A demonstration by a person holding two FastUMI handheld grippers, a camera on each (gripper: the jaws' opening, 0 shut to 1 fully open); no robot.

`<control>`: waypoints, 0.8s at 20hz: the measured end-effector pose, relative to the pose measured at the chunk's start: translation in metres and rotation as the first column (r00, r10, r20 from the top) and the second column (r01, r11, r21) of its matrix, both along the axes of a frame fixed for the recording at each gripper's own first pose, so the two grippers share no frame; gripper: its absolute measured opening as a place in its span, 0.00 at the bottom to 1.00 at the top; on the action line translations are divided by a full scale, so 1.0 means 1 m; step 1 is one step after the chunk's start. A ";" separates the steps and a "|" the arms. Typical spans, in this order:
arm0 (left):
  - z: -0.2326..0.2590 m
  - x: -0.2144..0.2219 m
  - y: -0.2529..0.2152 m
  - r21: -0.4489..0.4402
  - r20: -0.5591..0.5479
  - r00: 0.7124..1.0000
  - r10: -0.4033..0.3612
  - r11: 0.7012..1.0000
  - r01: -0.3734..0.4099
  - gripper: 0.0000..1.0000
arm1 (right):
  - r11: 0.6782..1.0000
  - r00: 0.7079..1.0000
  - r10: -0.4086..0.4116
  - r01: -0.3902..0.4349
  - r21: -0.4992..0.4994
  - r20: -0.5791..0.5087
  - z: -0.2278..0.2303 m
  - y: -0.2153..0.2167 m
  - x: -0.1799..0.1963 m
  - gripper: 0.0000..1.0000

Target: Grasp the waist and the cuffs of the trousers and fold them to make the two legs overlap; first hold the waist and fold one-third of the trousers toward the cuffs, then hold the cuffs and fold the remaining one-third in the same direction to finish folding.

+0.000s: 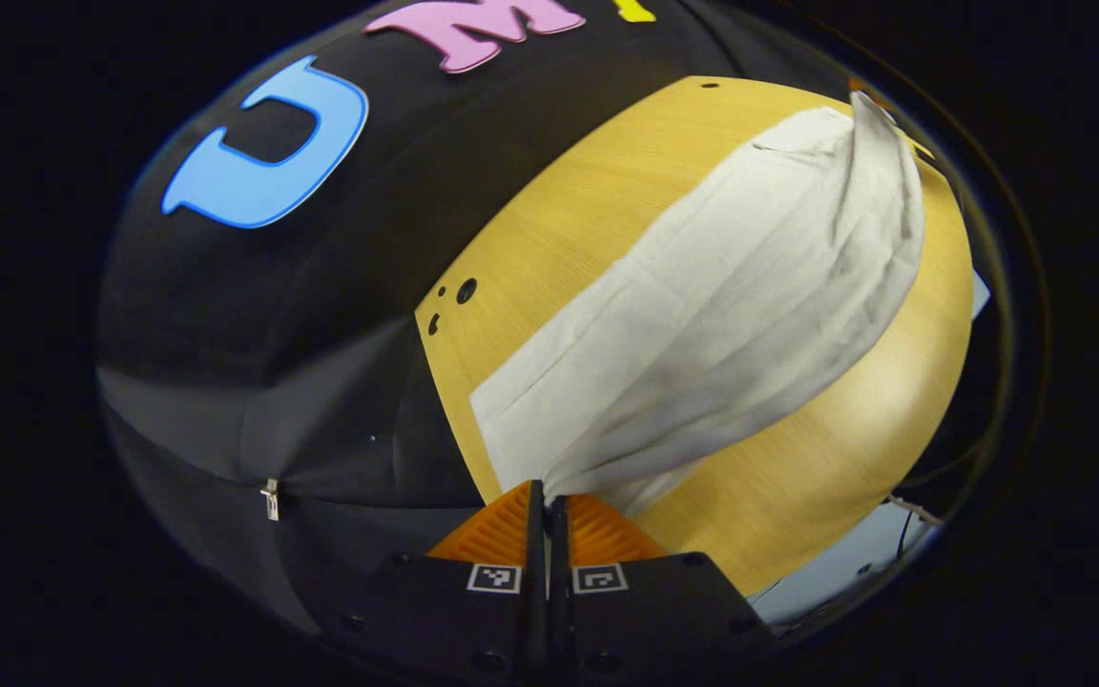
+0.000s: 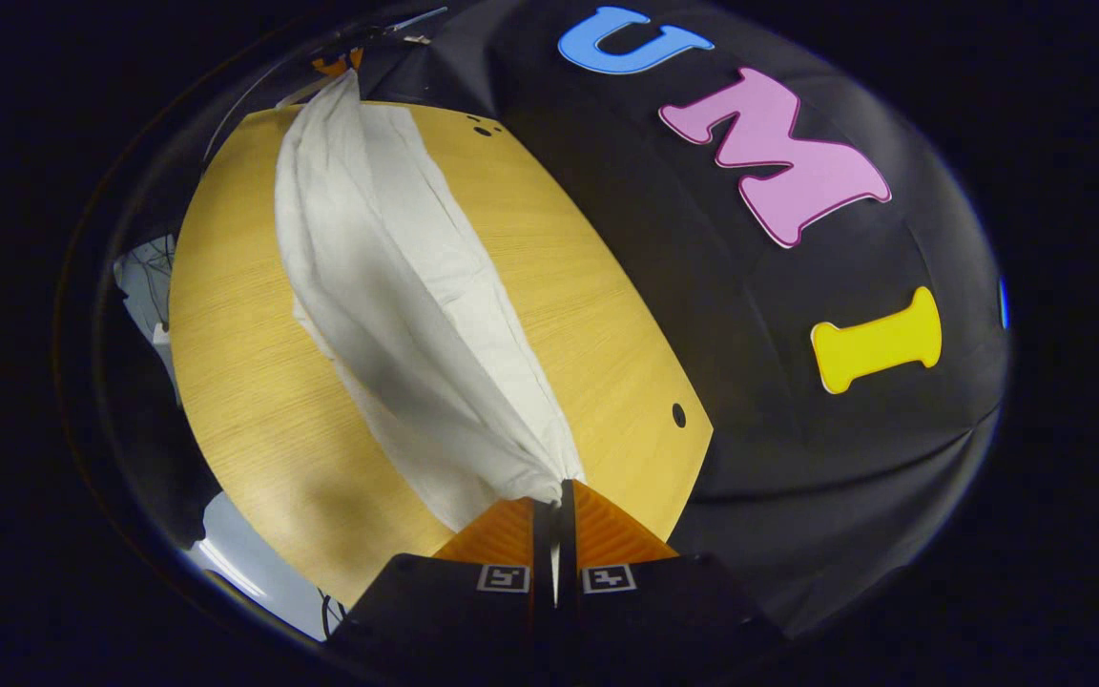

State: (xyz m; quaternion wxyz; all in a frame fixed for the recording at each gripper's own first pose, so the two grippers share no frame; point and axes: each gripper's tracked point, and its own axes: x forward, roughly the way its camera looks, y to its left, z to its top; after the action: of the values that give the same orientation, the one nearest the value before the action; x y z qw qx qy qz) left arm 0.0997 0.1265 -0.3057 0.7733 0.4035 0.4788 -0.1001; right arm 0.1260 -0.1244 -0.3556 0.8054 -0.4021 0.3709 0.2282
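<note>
Wooden table (image 1: 798,477) | white trousers (image 1: 721,315) lifted | left gripper (image 1: 546,496) pinching cloth | right gripper (image 2: 557,496) pinching cloth

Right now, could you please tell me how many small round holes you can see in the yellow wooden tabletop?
4. In the left gripper view, two sit together at one corner and one at the far edge; the right gripper view shows another near its gripper. The white trousers may hide more.

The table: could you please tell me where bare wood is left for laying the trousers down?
The table has bare wood on both sides of the trousers: a wide strip toward the open booth side and a narrower one toward the black cloth wall. The middle is crowded, with the cloth stretched between the left gripper and right gripper.
</note>
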 end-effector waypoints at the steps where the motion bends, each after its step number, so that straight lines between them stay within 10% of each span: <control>1: -0.005 0.009 -0.001 -0.013 -0.007 1.000 0.020 1.000 -0.020 0.05 | 1.000 1.000 -0.025 0.025 0.008 0.000 -0.003 0.000 0.010 0.05; 16: -0.125 0.061 0.011 0.002 -0.268 0.948 0.173 0.984 -0.179 0.05 | 0.943 0.907 -0.239 0.303 0.141 -0.347 -0.141 -0.014 0.064 0.07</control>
State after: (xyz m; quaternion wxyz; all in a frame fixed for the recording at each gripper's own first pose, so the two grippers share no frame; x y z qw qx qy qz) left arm 0.1610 0.1375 -0.4306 0.7119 0.3332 0.6117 -0.0898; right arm 0.1898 -0.1383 -0.4965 0.7921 -0.2240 0.5271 0.2113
